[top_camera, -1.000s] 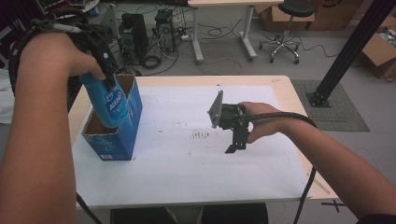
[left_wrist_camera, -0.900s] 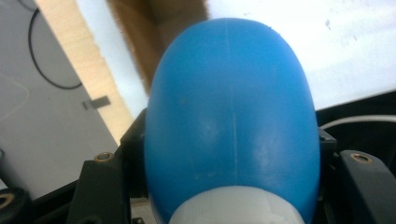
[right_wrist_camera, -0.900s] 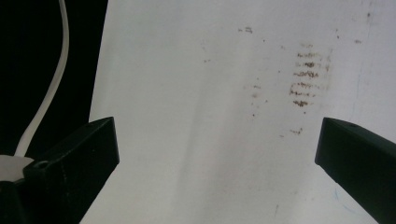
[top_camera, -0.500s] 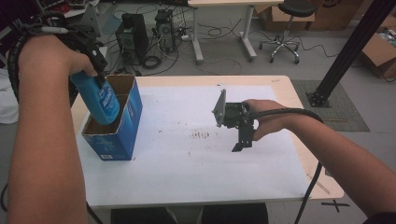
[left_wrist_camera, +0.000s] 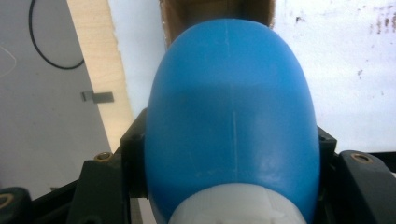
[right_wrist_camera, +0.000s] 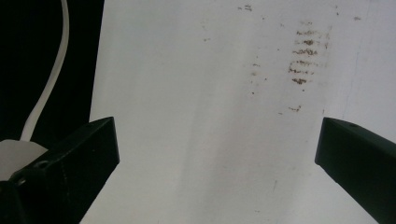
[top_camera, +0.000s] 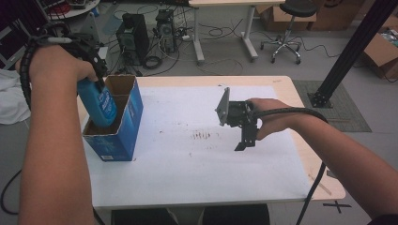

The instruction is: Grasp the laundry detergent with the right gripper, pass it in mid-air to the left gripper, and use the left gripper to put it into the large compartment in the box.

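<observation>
A blue bottle (top_camera: 98,105) with a white cap end stands tilted, its lower part inside an open blue cardboard box (top_camera: 124,136) at the table's left side. My left gripper (top_camera: 96,86) is shut on the bottle near its top. In the left gripper view the bottle (left_wrist_camera: 231,121) sits between both jaws, with the brown inside of the box (left_wrist_camera: 173,18) beyond it. My right gripper (top_camera: 244,143) hovers over the middle right of the white table (top_camera: 187,178). It is open, and the right gripper view has just bare tabletop between the fingertips of the right gripper (right_wrist_camera: 217,154).
Brown smudges (top_camera: 202,136) mark the table centre. Behind the table stand computer towers (top_camera: 133,35) with cables, a desk leg (top_camera: 199,33) and an office chair (top_camera: 286,28). A black frame post (top_camera: 347,51) rises at the right, beside cardboard boxes (top_camera: 382,51).
My left hand has carried the bottle down and slightly left, deeper into the box. The right gripper has stayed nearly in place.
</observation>
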